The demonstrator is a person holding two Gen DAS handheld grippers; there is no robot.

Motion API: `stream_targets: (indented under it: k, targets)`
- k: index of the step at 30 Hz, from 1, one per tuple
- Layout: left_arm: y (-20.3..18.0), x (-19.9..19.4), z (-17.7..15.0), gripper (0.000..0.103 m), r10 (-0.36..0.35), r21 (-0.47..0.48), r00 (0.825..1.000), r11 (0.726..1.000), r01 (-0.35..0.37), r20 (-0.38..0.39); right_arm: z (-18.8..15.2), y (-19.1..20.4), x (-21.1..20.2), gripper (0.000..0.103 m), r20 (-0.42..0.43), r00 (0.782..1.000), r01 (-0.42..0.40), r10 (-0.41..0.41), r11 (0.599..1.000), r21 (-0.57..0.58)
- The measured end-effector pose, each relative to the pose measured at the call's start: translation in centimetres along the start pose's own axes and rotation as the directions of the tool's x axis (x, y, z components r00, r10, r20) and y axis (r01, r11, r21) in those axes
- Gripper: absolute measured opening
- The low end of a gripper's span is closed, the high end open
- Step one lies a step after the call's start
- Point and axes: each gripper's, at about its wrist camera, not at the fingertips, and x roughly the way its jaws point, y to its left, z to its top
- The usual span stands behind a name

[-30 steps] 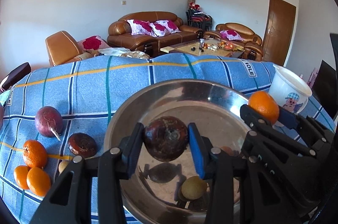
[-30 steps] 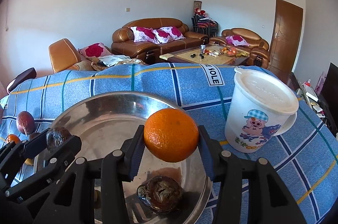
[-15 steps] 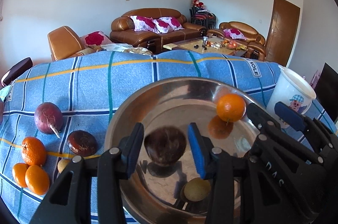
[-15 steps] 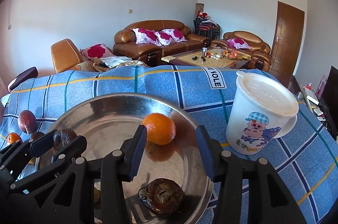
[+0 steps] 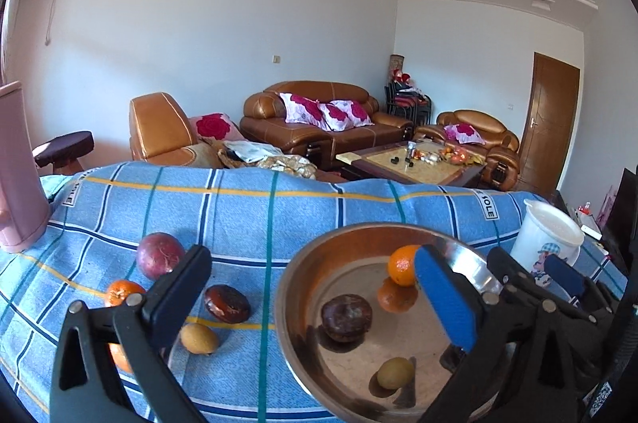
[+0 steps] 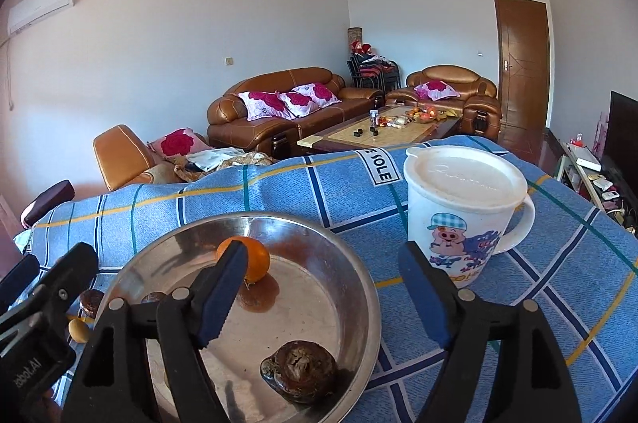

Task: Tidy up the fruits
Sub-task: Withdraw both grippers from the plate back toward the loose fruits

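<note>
Over the steel bowl [image 5: 303,303], both jaws are being opened, nothing gripped: left gripper [image 5: 319,303], right gripper [image 6: 323,287]; orange [image 6: 255,259] and passion fruit [image 5: 346,317] are lying inside.

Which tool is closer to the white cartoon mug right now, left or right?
Right. The right tool has the white mug just beyond its outer finger, while the left tool sits across the metal bowl from it. Both are opening and empty.

Orange [image 6: 255,257] half hidden behind claw finger [image 6: 221,293].
</note>
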Motion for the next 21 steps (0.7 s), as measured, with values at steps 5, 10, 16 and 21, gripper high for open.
stream_targets:
  k: [5,10,16,21]
  targets:
    - [0.8,-0.9,-0.7,0.103,0.024,0.037,1.0,0.999,-0.025,0.008,-0.4,0.8,-0.9,0.079,0.03,1.0,0.006,-0.005,1.0,-0.02]
    - [1.9,-1.4,-1.5,0.103,0.043,0.044,0.999,0.998,-0.042,-0.008,-0.8,0.5,-2.1,0.079,0.061,0.998,0.032,-0.032,0.999,0.009]
    - [2.5,-2.5,-2.3,0.103,0.071,0.083,0.997,0.994,-0.071,0.007,-1.3,0.4,-3.6,0.079,0.09,0.993,0.079,-0.08,0.997,0.019]
    - [3.1,-3.8,-2.7,0.103,0.062,0.091,0.998,0.994,-0.064,0.023,-1.8,1.1,-4.9,0.079,0.111,0.987,0.115,-0.112,0.993,-0.015]
